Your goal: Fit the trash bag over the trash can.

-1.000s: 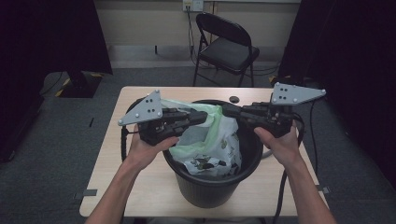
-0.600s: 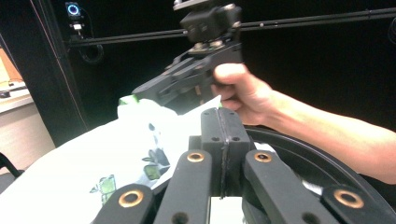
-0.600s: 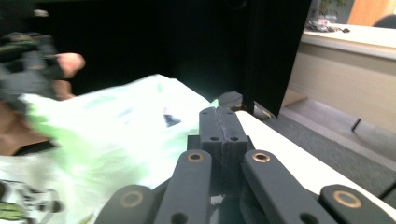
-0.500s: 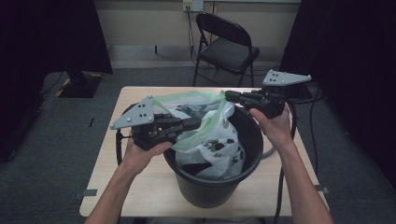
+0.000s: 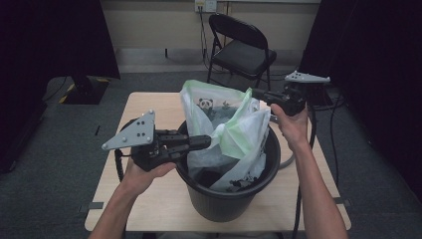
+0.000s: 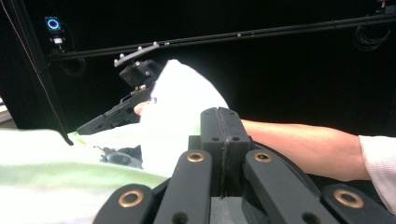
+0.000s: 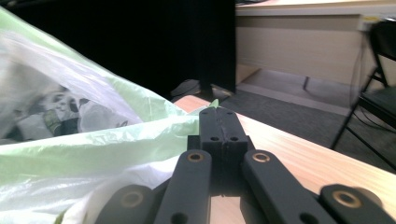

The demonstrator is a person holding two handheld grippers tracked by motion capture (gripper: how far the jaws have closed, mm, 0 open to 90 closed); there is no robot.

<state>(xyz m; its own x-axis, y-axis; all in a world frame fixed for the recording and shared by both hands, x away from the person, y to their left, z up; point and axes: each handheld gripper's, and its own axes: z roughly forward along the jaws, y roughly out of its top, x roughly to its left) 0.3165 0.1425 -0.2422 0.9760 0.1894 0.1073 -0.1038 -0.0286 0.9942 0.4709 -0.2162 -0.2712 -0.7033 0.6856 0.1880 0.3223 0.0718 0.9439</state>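
Grippers hold the plastic bag from two sides. Left gripper (image 5: 206,143) lies almost level in the left hand (image 5: 144,169), just beside the near-left rim of the black bin (image 5: 224,204), with its jaws pointing to the right of the high view. The jaws are clamped on the bag's edge; in the left gripper view (image 6: 219,130) they stand pressed together with the pale film at their base. Right gripper (image 5: 254,93) is held higher, over the far right side of the bin, in the right hand (image 5: 292,124), whose forearm reaches forward along the table's right side. Its jaws point to the left and are also clenched on the bag's green-tinted rim; the right gripper view (image 7: 219,122) shows the film caught at the closed tips.

White plastic bag (image 5: 226,134), printed with pandas, stands inside the bin and rises above its rim, stretched between both grippers. Bin stands on the wooden table (image 5: 318,199). Behind the table a black folding chair (image 5: 241,47) stands on the grey floor.
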